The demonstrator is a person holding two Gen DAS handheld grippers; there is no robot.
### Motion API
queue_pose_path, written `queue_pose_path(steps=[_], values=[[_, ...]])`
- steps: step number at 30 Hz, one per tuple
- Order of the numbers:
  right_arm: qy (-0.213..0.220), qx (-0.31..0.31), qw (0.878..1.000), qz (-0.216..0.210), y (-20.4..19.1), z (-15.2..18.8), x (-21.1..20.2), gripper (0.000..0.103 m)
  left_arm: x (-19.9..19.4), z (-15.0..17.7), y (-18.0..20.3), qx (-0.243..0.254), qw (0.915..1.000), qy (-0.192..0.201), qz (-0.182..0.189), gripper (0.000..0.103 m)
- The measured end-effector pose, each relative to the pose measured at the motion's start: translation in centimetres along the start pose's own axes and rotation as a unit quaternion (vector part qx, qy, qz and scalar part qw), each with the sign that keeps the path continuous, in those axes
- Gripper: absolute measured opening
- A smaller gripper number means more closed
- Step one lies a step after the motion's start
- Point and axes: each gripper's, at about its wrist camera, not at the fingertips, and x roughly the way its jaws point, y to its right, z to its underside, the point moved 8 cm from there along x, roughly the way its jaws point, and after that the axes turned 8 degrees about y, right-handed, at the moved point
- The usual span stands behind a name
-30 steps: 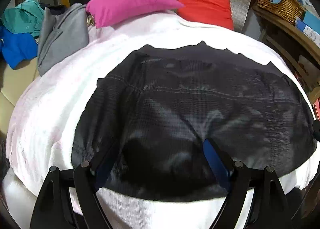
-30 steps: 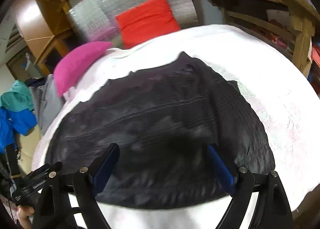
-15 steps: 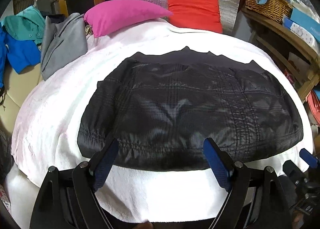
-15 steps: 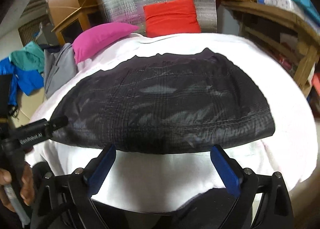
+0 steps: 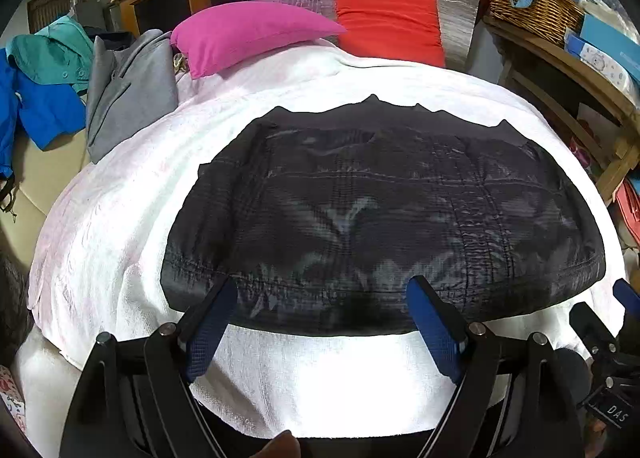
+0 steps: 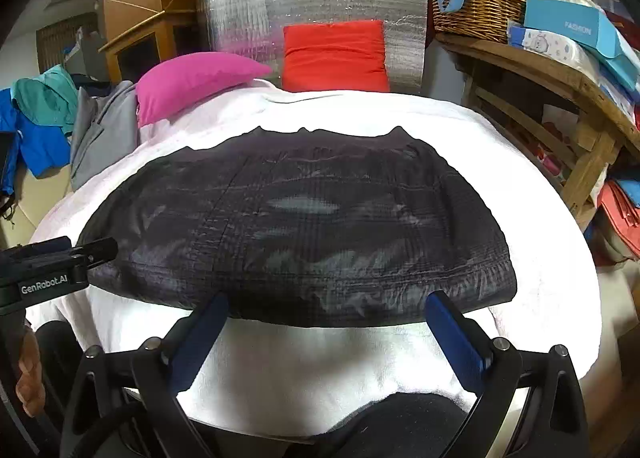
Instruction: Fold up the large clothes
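Nearest the cameras, both tools hang clear of the work. The left gripper [image 5: 322, 294] has its jaws spread wide with nothing between them; its blue pads [image 5: 434, 332] frame the near hem from above without pressing on it. The right gripper [image 6: 328, 312] is likewise released: its jaws have just been opening further, and they hold nothing. Each tool shows at the edge of the other's view, so the two stand side by side along the near edge of the bed.

Step in hand, as judged: a fold appears to have been laid and let go, and both tools stand off the garment between grasps. The next move would call for choosing fresh grip points, most likely the two ends of the near hem or one side edge, closing on the full layered thickness, and carrying it across evenly so the slippery shell does not slide.

The black padded jacket [image 5: 380, 218] lies flat and spread on the white towel [image 5: 320, 378] covering the bed. It looks quilted, puffy and faintly glossy, with stitched seams and a rounded, bulging near hem. Its far edge is jagged and uneven.

Beyond it lie a pink pillow [image 5: 248, 34] and a red pillow [image 5: 388, 22].
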Motion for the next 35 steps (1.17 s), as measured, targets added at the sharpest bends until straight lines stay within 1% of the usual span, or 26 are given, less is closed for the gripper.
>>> queue_pose_path(steps=[6,12,22,26,30,31,32,35], values=[[-0.003,-0.007,1.000,0.007,-0.2,0.1,0.1,0.100,-0.5,-0.2,0.7,0.013,0.9999,0.007,0.000,0.087],[-0.004,-0.008,1.000,0.011,-0.1,0.0,-0.1,0.101,-0.9,-0.4,1.1,0.015,0.9998,0.012,0.007,0.087],[-0.001,-0.012,1.000,0.010,-0.4,-0.7,0.0,0.101,-1.1,-0.4,1.7,0.023,0.9996,0.010,0.013,0.087],[-0.003,-0.014,1.000,0.007,-0.7,-0.7,0.2,0.101,-0.8,-0.2,2.0,0.020,0.9995,0.002,0.023,0.087],[-0.005,-0.014,1.000,0.006,-0.9,-0.7,0.3,0.101,-0.8,-0.2,2.2,0.022,0.9994,0.004,0.026,0.087],[-0.005,-0.014,1.000,0.006,-0.9,-0.8,0.3,0.101,-0.8,-0.2,2.2,0.022,0.9994,0.006,0.028,0.088],[-0.006,-0.014,1.000,0.005,-0.8,-0.8,0.4,0.101,-0.9,-0.3,2.3,0.021,0.9993,0.007,0.029,0.091],[-0.007,-0.014,1.000,0.005,-0.9,-0.8,0.6,0.101,-1.1,-0.5,2.4,0.022,0.9992,0.015,0.031,0.093]])
